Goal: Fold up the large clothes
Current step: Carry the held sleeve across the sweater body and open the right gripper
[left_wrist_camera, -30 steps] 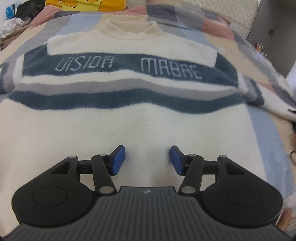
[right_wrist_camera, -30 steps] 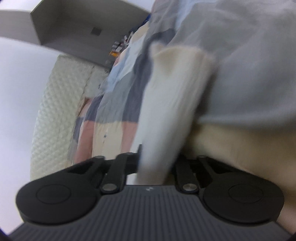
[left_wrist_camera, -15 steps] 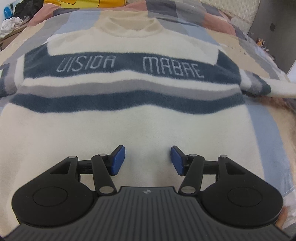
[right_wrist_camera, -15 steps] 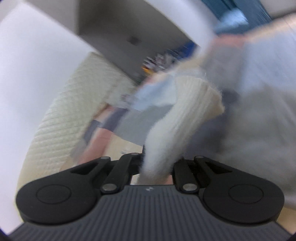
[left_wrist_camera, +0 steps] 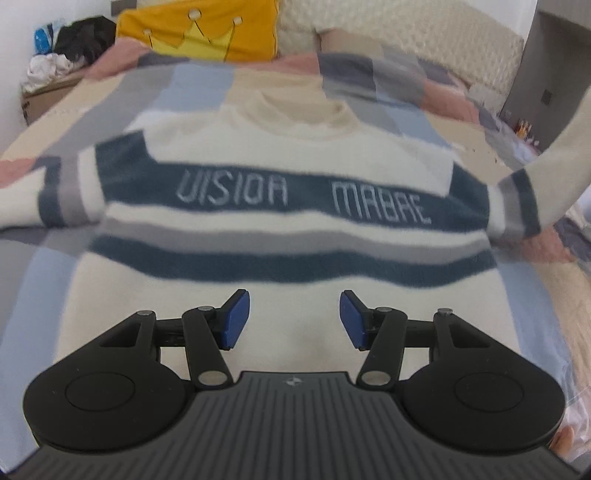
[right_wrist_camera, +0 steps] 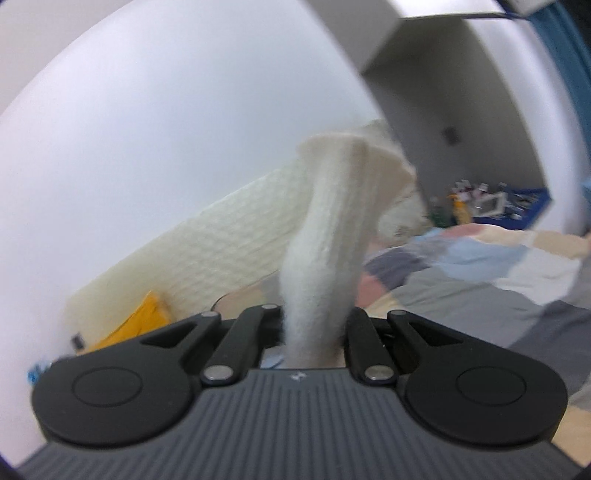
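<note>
A cream sweater (left_wrist_camera: pixel 280 236) with dark blue and grey stripes and pale lettering lies flat, front up, on a patchwork bedspread (left_wrist_camera: pixel 177 88). My left gripper (left_wrist_camera: pixel 294 319) hovers open above its lower body, blue pads apart with nothing between them. The sweater's right sleeve (left_wrist_camera: pixel 554 158) rises off the bed toward the upper right. In the right wrist view my right gripper (right_wrist_camera: pixel 314 332) is shut on that sleeve's cream cuff (right_wrist_camera: pixel 332 229), which sticks up past the fingers; the pads are hidden by the knit.
A yellow pillow (left_wrist_camera: pixel 207 33) with a crown print and a quilted cream headboard (left_wrist_camera: pixel 406 40) are at the bed's far end. Dark and white clothes (left_wrist_camera: pixel 70 48) are piled at the far left. A grey cabinet (left_wrist_camera: pixel 554 62) and small clutter (right_wrist_camera: pixel 480 203) stand on the right.
My right gripper has lifted the cuff high off the bed and rolled level, now facing wall and headboard. The left gripper has drawn back and up; the sleeve now hangs raised at right.
</note>
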{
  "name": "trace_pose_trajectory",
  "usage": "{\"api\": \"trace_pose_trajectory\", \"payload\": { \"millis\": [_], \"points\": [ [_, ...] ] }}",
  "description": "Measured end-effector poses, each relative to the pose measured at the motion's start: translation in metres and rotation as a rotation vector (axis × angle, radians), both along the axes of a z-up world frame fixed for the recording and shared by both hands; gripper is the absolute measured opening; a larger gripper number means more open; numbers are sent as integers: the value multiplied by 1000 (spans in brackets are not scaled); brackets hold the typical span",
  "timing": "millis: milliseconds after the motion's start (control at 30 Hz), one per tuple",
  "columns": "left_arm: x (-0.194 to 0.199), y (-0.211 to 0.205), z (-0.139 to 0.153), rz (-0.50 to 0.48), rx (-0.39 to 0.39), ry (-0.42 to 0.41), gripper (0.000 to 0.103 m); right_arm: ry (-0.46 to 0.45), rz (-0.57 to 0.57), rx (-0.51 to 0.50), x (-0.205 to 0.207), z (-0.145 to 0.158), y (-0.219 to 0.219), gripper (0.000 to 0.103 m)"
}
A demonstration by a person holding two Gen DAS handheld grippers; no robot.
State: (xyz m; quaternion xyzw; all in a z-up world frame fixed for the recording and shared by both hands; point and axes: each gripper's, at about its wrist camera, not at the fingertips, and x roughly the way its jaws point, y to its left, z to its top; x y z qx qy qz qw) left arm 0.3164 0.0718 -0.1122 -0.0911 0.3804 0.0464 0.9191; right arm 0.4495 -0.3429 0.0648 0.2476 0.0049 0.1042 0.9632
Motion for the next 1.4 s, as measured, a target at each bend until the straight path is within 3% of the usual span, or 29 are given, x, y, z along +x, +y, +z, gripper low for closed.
{"api": "trace_pose_trajectory", "payload": {
  "millis": [167, 233, 367, 567, 767, 1067, 1333, 1400],
  "points": [
    [-15, 29, 11, 28, 1, -77, 60, -49, 84, -158, -32, 22, 85, 9],
    [-13, 46, 8, 67, -8, -66, 60, -63, 118, -207, -47, 27, 117, 9],
    [-22, 80, 10, 128, -102, -80, 60, -99, 187, -262, -72, 38, 171, 9],
    [-47, 109, 27, 173, -158, -166, 60, -133, 311, -318, -106, 35, 239, 9],
    [-69, 141, 32, 261, -224, -199, 60, -106, 436, -408, -138, -10, 304, 9],
    [-81, 156, 27, 283, -297, -216, 60, 86, 583, -565, -171, -113, 372, 10],
    [-74, 157, 18, 286, -313, -219, 60, 244, 654, -599, -166, -173, 389, 12],
    [-74, 157, 19, 294, -308, -231, 60, 266, 670, -597, -170, -174, 389, 13]
  ]
}}
